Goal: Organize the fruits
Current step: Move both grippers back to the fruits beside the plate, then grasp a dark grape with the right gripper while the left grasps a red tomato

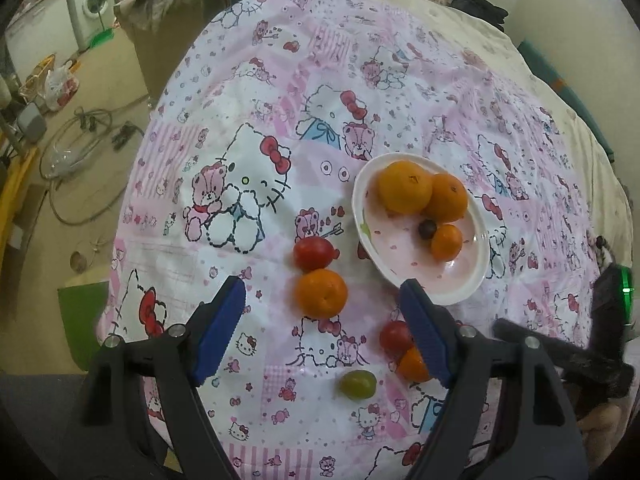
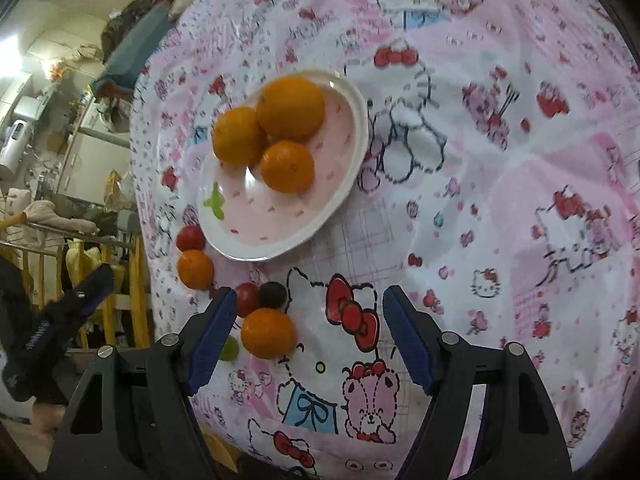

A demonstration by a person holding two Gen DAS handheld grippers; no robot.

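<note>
A white and pink plate [image 1: 460, 280] [image 2: 280, 232] holds three oranges [image 1: 404, 188] [image 2: 290, 106]; the left wrist view also shows a dark grape [image 1: 427, 229] in it. On the cloth lie a loose orange [image 1: 321, 294], red tomatoes [image 1: 313, 253] [image 1: 395, 337], a small orange [image 1: 412, 366] and a green grape [image 1: 358, 385]. My left gripper [image 1: 322, 316] is open above the loose orange. My right gripper [image 2: 306, 316] is open; an orange [image 2: 268, 332], a tomato [image 2: 247, 299] and a dark grape [image 2: 273, 294] lie by its left finger.
A pink cartoon-print cloth [image 1: 280, 80] [image 2: 500, 160] covers the table. The floor at left has cables [image 1: 80, 152], bags and a washing machine [image 1: 94, 0]. The other gripper shows at the right edge [image 1: 608, 320] and at the left edge [image 2: 60, 312].
</note>
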